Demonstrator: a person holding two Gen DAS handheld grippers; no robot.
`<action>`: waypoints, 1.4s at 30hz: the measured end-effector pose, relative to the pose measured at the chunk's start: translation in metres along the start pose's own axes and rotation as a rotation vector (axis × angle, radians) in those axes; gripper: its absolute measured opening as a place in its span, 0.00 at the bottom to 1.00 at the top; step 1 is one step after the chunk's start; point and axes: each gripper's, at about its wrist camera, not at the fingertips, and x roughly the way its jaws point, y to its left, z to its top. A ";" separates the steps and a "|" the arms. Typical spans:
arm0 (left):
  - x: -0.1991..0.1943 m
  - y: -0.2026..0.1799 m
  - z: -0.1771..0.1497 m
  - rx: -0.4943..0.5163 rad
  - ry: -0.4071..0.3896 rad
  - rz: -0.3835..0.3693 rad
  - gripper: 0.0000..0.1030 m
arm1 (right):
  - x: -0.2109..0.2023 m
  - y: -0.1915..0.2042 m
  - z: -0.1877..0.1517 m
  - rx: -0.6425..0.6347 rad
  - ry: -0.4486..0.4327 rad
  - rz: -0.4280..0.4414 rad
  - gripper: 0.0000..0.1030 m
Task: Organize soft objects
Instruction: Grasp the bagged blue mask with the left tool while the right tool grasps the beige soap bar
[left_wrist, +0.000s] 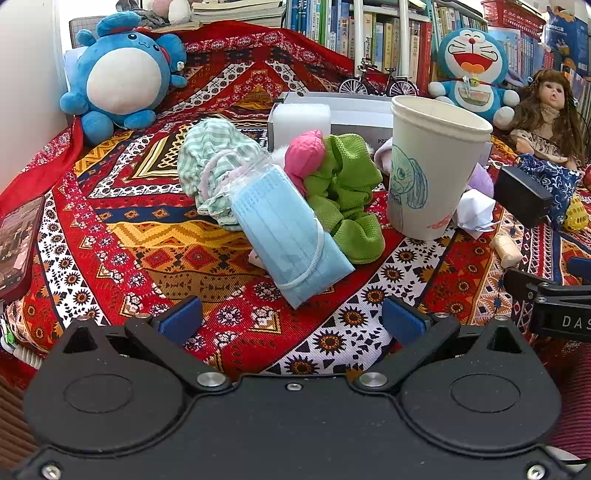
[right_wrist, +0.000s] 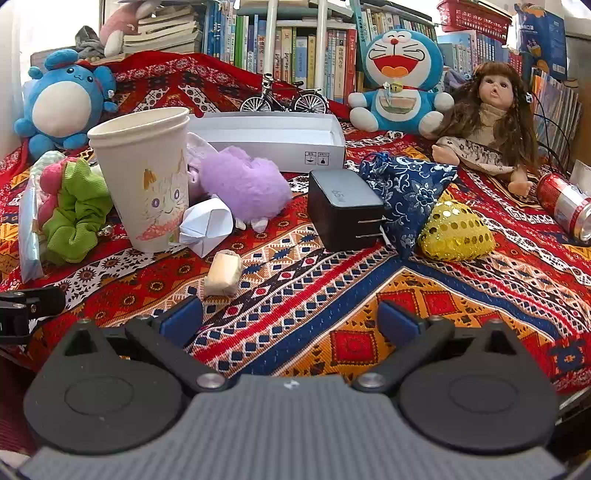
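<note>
Pleated blue mask (left_wrist: 291, 236), waffle-knit green scrunchie (left_wrist: 347, 199) on woven cloth (left_wrist: 184, 236); both jaws apart, empty.

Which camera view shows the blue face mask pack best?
The left wrist view. There the blue face mask pack lies near the middle, whole, in its clear wrapper, leaning on the green scrunchie. In the right wrist view only a thin edge of it shows at the far left.

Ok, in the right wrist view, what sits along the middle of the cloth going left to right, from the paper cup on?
Paper cup → purple fluffy toy → black charger → gold sequin pouch → red can.
</note>
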 end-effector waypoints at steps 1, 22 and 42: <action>0.000 0.000 0.000 -0.002 0.005 -0.002 1.00 | -0.001 0.000 0.000 0.000 -0.002 0.001 1.00; -0.012 0.039 0.025 -0.198 -0.100 -0.095 1.00 | -0.025 0.008 0.006 -0.005 -0.202 0.132 1.00; -0.008 0.038 0.023 -0.205 -0.132 -0.074 1.00 | -0.021 0.020 0.005 -0.023 -0.186 0.171 0.94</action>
